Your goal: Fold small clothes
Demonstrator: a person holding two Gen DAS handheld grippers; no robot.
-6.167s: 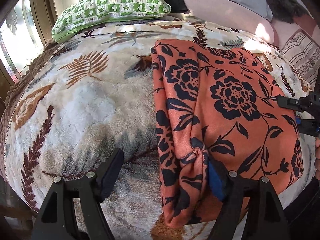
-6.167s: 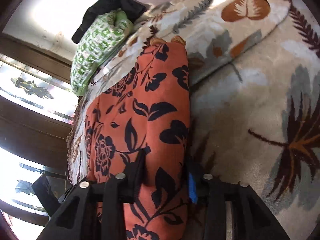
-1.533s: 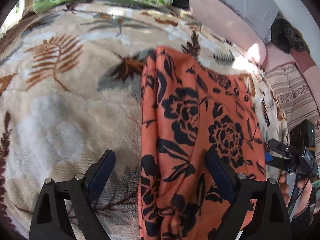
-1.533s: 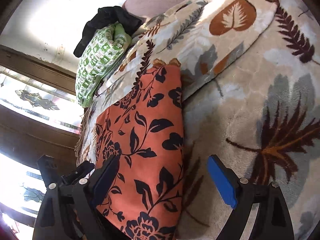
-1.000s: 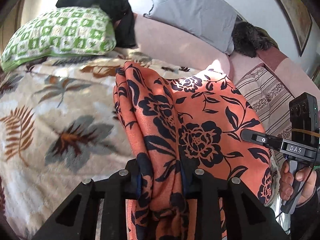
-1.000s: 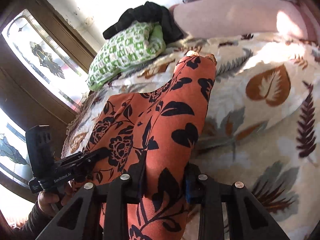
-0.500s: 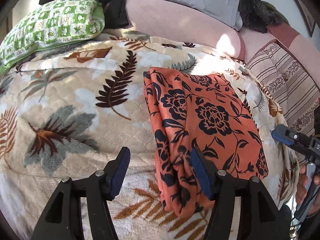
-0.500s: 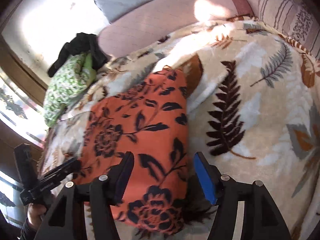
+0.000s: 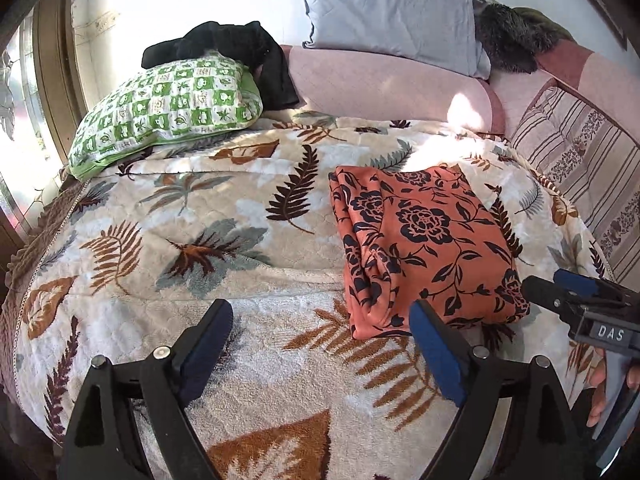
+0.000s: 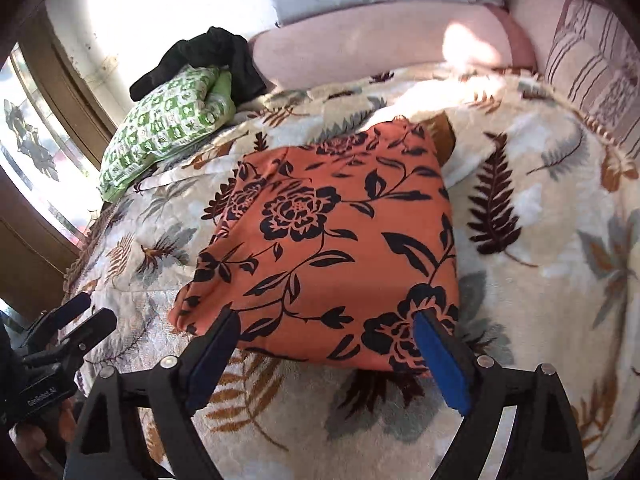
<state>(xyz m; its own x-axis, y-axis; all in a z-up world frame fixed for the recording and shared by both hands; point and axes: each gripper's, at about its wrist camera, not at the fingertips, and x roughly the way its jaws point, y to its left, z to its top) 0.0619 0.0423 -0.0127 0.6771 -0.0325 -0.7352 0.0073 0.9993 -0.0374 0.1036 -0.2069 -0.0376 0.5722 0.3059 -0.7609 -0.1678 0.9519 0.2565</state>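
An orange garment with black flowers [image 9: 424, 248] lies folded into a rectangle on the leaf-patterned blanket [image 9: 224, 240]. It also shows in the right wrist view [image 10: 332, 256]. My left gripper [image 9: 320, 332] is open and empty, just in front of the garment's near left corner. My right gripper [image 10: 326, 342] is open and empty at the garment's near edge. The right gripper also shows at the right edge of the left wrist view [image 9: 568, 288], and the left gripper shows at the lower left of the right wrist view [image 10: 76, 320].
A green checked pillow [image 9: 168, 104] with a black garment [image 9: 240, 52] on it lies at the back left. A grey pillow [image 9: 392, 12], a pink bolster [image 9: 384, 84] and a striped cushion [image 9: 580, 152] line the back and right. A window frame [image 10: 52, 92] is on the left.
Both grippers had closed on the garment and lifted it a second ago. They have since let it go folded on the blanket, opened and pulled back toward the near edge.
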